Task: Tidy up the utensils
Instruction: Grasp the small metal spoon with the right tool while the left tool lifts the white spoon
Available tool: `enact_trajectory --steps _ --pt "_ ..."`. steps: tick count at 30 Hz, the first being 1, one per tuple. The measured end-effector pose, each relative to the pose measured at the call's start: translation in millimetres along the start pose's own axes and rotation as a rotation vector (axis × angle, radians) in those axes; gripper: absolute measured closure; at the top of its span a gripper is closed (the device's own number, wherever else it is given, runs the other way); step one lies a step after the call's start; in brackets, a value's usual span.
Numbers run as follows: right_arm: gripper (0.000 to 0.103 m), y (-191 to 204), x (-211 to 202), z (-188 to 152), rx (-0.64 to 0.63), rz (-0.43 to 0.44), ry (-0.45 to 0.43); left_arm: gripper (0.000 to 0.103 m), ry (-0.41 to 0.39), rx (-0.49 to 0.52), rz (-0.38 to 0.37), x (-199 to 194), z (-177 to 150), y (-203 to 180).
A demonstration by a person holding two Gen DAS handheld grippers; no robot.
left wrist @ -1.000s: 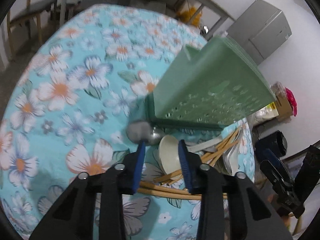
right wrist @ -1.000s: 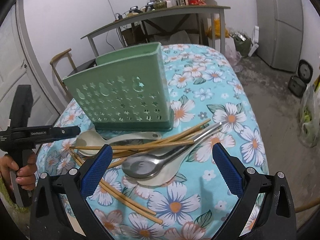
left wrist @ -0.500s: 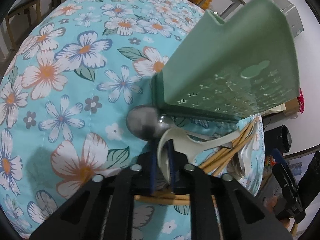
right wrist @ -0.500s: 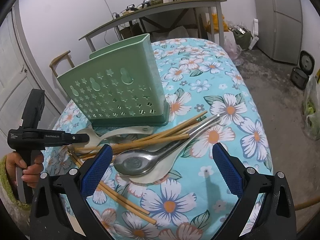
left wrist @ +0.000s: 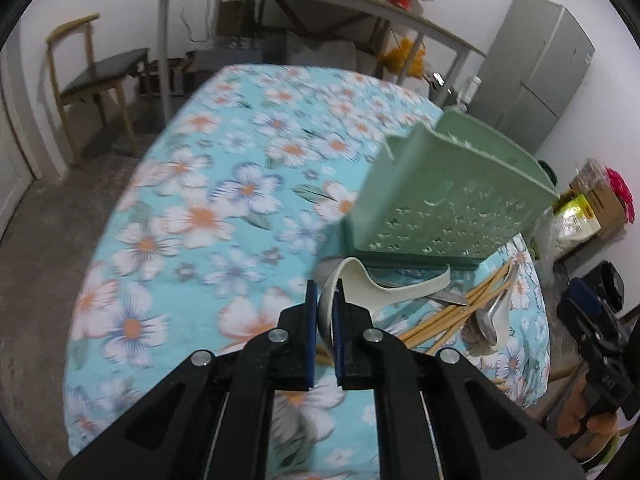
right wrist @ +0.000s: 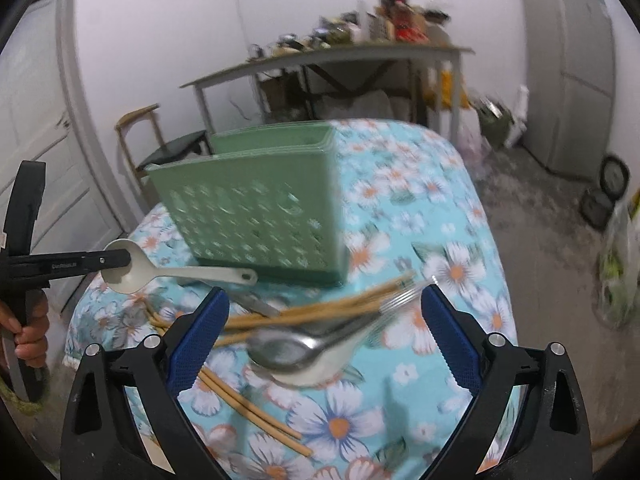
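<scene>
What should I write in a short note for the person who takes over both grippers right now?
Left gripper: shut on the bowl of the white spoon, lifted off the table.
Right gripper: open, holding nothing, above the pile.
Green holder: upright on the flowered cloth; nothing visible inside.
On the cloth in front of it: chopsticks, metal spoon, more cutlery under them.
Done: one spoon picked up.
Left: put it in the holder, then the rest.

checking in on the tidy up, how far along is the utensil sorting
Barely begun: nothing shows inside the green holder. In hand: the left tool grips the cream spoon by its bowl. Left: chopsticks and metal spoons lie on the table; the right tool is open.
</scene>
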State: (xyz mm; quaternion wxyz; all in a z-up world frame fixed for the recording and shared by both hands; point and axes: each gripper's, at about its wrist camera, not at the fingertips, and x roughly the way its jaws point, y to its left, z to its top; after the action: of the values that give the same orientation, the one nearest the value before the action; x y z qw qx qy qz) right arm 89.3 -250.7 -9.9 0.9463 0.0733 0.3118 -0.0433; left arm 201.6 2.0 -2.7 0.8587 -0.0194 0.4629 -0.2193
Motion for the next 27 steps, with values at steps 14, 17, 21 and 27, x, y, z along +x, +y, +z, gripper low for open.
enact_trajectory --steps 14,17,21,27 --pt "0.065 117 88 15 -0.531 0.204 0.186 0.097 -0.164 -0.151 0.119 -69 -23 77" --pt "0.071 128 105 8 -0.596 0.196 0.248 0.097 -0.173 -0.179 0.113 -69 -26 85" --pt "0.075 131 126 2 -0.629 0.156 0.313 0.097 -0.17 -0.197 0.095 -67 -30 94" --pt "0.08 131 145 -2 -0.639 0.144 0.384 0.097 -0.173 -0.218 0.075 -62 -32 104"
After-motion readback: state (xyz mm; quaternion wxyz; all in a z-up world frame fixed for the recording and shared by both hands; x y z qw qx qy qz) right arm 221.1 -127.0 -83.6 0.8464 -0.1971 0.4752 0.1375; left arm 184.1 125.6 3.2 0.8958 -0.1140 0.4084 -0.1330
